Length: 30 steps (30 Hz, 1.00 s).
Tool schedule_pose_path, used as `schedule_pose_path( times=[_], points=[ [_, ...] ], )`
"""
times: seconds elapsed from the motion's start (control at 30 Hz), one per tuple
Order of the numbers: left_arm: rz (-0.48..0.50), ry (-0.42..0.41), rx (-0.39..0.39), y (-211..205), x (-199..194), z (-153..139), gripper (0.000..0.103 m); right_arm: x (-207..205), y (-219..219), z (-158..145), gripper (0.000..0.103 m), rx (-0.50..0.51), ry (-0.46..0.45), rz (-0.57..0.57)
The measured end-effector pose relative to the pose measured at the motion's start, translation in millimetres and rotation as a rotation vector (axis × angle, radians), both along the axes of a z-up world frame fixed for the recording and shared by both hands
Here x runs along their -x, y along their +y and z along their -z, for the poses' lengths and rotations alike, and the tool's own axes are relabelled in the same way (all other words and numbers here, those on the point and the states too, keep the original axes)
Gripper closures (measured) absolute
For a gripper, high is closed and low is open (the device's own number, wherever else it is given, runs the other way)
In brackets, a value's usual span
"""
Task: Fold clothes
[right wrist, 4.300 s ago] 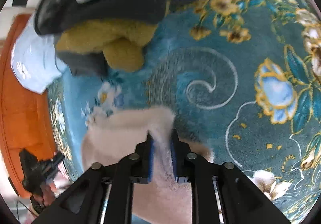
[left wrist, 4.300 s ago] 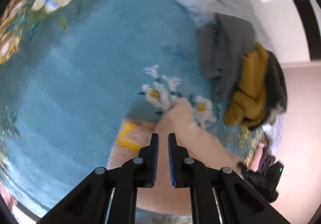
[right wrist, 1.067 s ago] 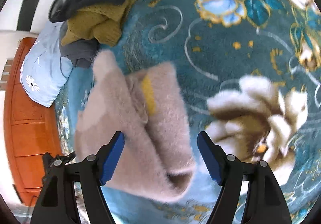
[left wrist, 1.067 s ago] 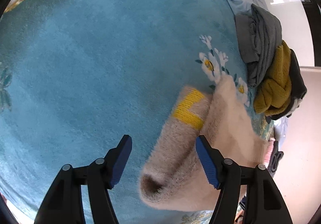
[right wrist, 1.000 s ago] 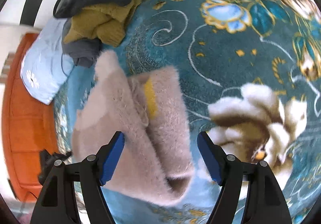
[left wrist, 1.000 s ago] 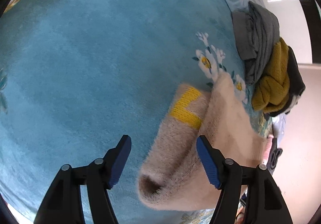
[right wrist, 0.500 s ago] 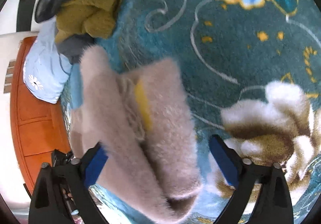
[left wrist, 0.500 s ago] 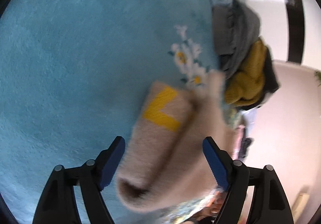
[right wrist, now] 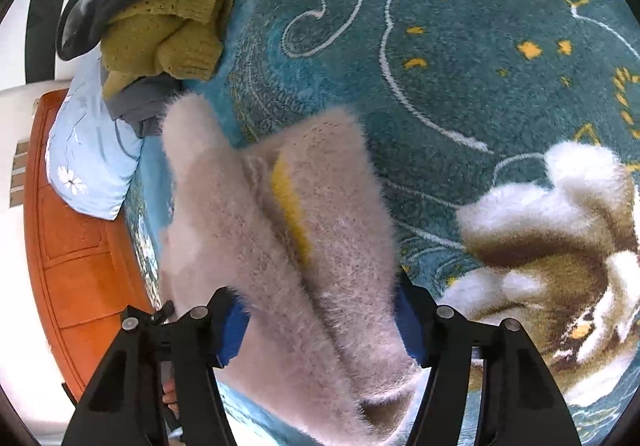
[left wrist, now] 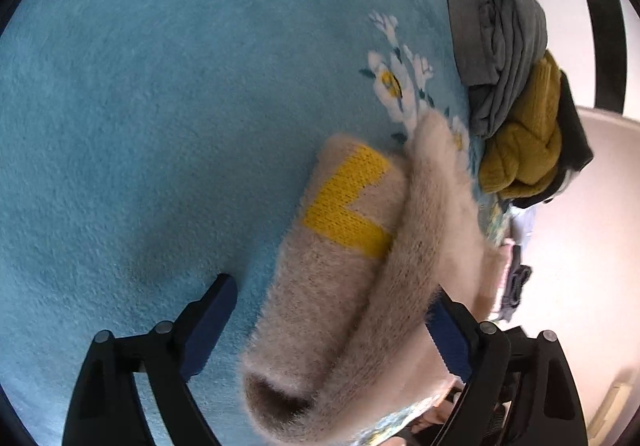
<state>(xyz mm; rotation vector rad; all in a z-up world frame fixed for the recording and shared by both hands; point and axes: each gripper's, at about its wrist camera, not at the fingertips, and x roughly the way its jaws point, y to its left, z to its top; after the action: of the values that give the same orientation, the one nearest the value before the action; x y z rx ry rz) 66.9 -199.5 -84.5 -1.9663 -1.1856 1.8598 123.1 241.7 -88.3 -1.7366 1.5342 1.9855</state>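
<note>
A folded fuzzy beige sweater (left wrist: 352,286) with a yellow knit mark lies on the blue floral blanket (left wrist: 160,106). My left gripper (left wrist: 332,322) is open, and its jaws straddle the near end of the folded bundle. The same sweater (right wrist: 288,246) shows in the right wrist view. My right gripper (right wrist: 320,322) is open too, with its jaws on either side of the sweater's other end. Whether the pads touch the fabric is unclear.
A pile of unfolded clothes, grey (left wrist: 500,58), mustard yellow (left wrist: 528,142) and dark, lies beyond the sweater; it also shows in the right wrist view (right wrist: 168,34). A light blue pillow (right wrist: 92,158) and an orange wooden headboard (right wrist: 72,246) sit at the left.
Both grippers, shut on the sweater 4.3 s ago, now stand open. In the last second both moved closer, so the folded bundle now sits between the jaws.
</note>
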Motion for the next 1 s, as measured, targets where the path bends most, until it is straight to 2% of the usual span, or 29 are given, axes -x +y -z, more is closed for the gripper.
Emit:
schedule_pose_path(
  times=[0.03, 0.07, 0.1, 0.2, 0.43, 0.67, 1.0],
  points=[
    [0.01, 0.001, 0.006, 3, 2, -4, 0.051, -1, -2, -2, 0.044, -0.004, -0.012, 0.011],
    [0.018, 0.001, 0.022, 6, 2, -9, 0.056, -1, -4, -5, 0.05, -0.011, -0.019, 0.018],
    [0.036, 0.01, 0.044, 9, 3, -16, 0.065, -2, -5, -12, 0.058, -0.024, -0.021, 0.017],
    [0.085, 0.051, 0.081, 17, -1, -44, 0.074, -6, -11, -36, 0.069, -0.028, -0.008, 0.028],
    [0.139, 0.165, 0.053, 17, -40, -133, 0.076, -20, -49, -107, 0.073, -0.041, 0.052, -0.057],
    [0.179, 0.264, 0.046, 6, -80, -218, 0.076, -64, -87, -169, 0.074, -0.025, 0.115, -0.094],
    [0.198, 0.452, 0.059, -3, -89, -314, 0.076, -65, -96, -248, 0.074, -0.021, 0.251, -0.117]
  ],
)
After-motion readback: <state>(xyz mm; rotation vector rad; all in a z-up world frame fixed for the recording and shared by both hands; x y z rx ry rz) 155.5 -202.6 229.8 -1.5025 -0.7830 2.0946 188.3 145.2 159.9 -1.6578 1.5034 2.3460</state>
